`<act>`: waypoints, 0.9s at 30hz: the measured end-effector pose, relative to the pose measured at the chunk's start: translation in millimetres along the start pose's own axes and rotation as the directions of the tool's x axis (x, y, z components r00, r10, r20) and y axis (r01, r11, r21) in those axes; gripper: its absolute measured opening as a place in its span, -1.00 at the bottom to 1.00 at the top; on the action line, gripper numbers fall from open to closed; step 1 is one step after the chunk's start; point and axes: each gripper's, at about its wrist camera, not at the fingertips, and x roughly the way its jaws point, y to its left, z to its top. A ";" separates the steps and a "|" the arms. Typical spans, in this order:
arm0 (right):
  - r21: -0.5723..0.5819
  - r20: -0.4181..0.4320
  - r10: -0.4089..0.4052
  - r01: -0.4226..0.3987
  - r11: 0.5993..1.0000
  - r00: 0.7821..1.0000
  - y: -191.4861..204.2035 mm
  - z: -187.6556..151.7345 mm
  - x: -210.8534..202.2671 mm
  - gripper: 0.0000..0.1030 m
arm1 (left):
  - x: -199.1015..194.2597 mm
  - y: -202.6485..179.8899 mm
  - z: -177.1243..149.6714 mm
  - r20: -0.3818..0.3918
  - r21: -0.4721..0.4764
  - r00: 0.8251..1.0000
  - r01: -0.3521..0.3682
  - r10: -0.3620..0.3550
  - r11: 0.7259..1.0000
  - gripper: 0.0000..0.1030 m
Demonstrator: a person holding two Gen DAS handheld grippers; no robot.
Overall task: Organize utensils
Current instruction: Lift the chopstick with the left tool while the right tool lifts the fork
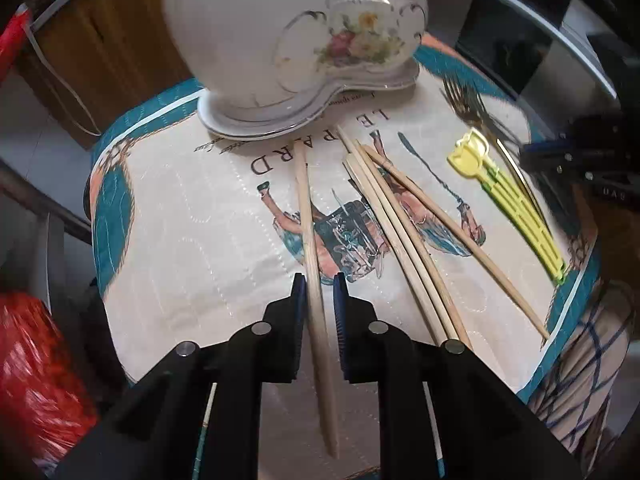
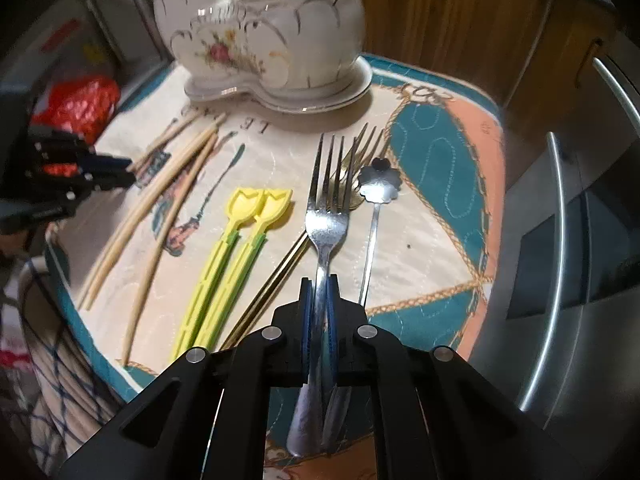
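The silver metal fork (image 2: pixel 326 216) lies with its tines pointing toward the holder, its handle clamped between the blue pads of the right claw (image 2: pixel 319 284), whose jaws are nearly together on it. A second, gold-toned fork (image 2: pixel 352 160) lies partly under it, tines also toward the holder, and a silver spoon with a flower-shaped bowl (image 2: pixel 378 180) lies just beside them on the right. To the left of the forks a pair of yellow-green plastic utensils with tulip-shaped heads (image 2: pixel 256 208) lie side by side.

Further left, several pale wooden chopsticks (image 1: pixel 400 232) lie loosely bunched on the mat. One separate wooden chopstick (image 1: pixel 310 240) runs between the fingers of the left claw (image 1: pixel 320 280); the jaws stand narrow, and the left pad appears to touch the stick while a slim gap shows at the right pad, so a firm grip cannot be told. The chopstick's far end reaches toward the holder's base and its near end passes back under the claw.

All of this rests on a quilted placemat (image 1: pixel 180 220) with teal and salmon border panels, printed figures and lettering, spread over the surface. At the far edge of the mat stands a white ceramic two-compartment utensil holder with gold trim and a floral print (image 2: pixel 260 40), seated on its matching saucer-like base. A red plastic bag (image 1: pixel 36 368) shows at the left of the mat, a checked cloth (image 1: pixel 576 368) hangs off its near edge, and stainless-steel panels (image 2: pixel 568 216) flank it on the right.
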 end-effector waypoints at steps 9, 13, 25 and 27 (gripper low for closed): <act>-0.026 -0.138 0.044 -0.048 0.998 0.989 -4.9 21.4 10.7 -0.84 | 14.4 -7.2 40.1 -0.201 0.100 0.979 -0.002 0.022 0.995 -0.52; -0.022 -0.142 0.047 -0.050 0.998 0.989 -1.3 21.1 10.3 -0.86 | 19.1 -8.8 50.2 -0.236 0.101 0.972 0.014 0.011 0.995 -0.53; -0.021 0.025 0.094 -0.094 0.995 0.995 2.9 6.9 -29.8 -0.88 | -19.8 38.9 10.4 0.048 -0.054 0.984 0.176 -0.174 0.983 -0.89; -0.027 0.101 0.109 -0.107 0.994 0.989 4.7 8.8 -47.8 -0.88 | -40.3 43.5 1.0 0.142 -0.052 0.968 0.214 -0.205 0.975 -0.89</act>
